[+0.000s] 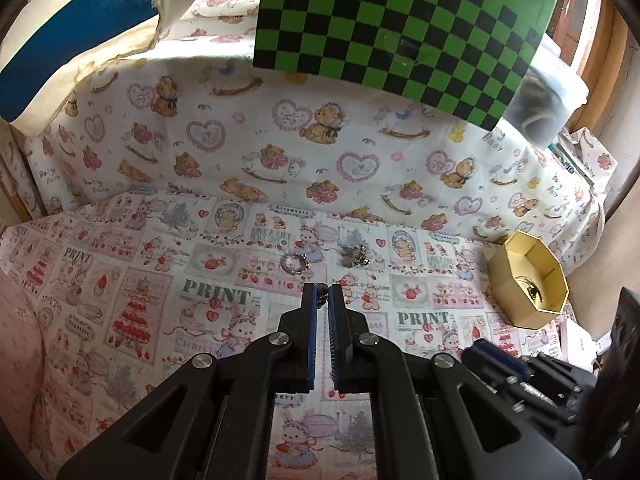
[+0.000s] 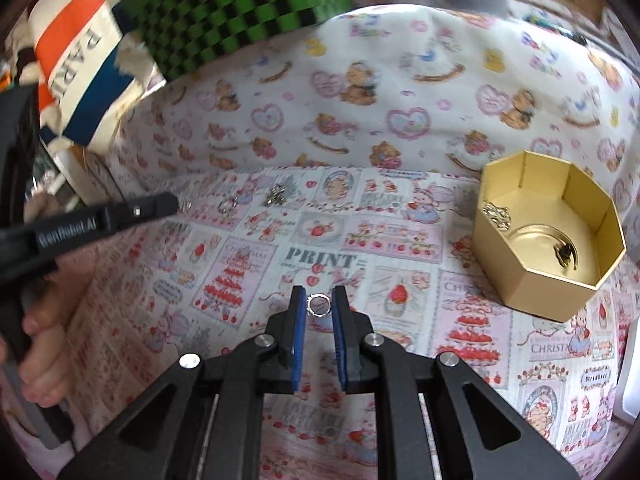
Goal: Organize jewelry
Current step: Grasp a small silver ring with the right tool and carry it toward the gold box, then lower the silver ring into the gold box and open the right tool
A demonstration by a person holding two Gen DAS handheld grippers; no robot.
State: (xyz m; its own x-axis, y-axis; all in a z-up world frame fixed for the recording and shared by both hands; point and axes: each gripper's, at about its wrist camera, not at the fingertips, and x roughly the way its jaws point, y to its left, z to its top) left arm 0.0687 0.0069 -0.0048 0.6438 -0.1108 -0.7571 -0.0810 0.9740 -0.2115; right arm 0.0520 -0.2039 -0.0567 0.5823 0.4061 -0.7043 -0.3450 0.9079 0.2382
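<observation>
In the left wrist view my left gripper [image 1: 322, 293] is shut on a small dark-beaded piece of jewelry [image 1: 321, 291], held above the patterned cloth. Just beyond it on the cloth lie a silver ring [image 1: 295, 263] and a small silver cluster [image 1: 354, 257]. In the right wrist view my right gripper [image 2: 319, 300] is shut on a thin silver ring [image 2: 319, 305], pinched between its blue pads. The gold octagonal box [image 2: 548, 232] stands to its right, with a chain [image 2: 497, 214] and a dark piece [image 2: 564, 254] inside. The left gripper [image 2: 176, 204] shows at the far left.
A green and black checkered board [image 1: 400, 20] leans over the teddy-bear cloth backdrop [image 1: 280, 140]. A hand [image 2: 44, 336] grips the left tool at the left edge. The gold box [image 1: 528, 280] sits near the cloth's right edge, with white items [image 1: 576, 336] beyond it.
</observation>
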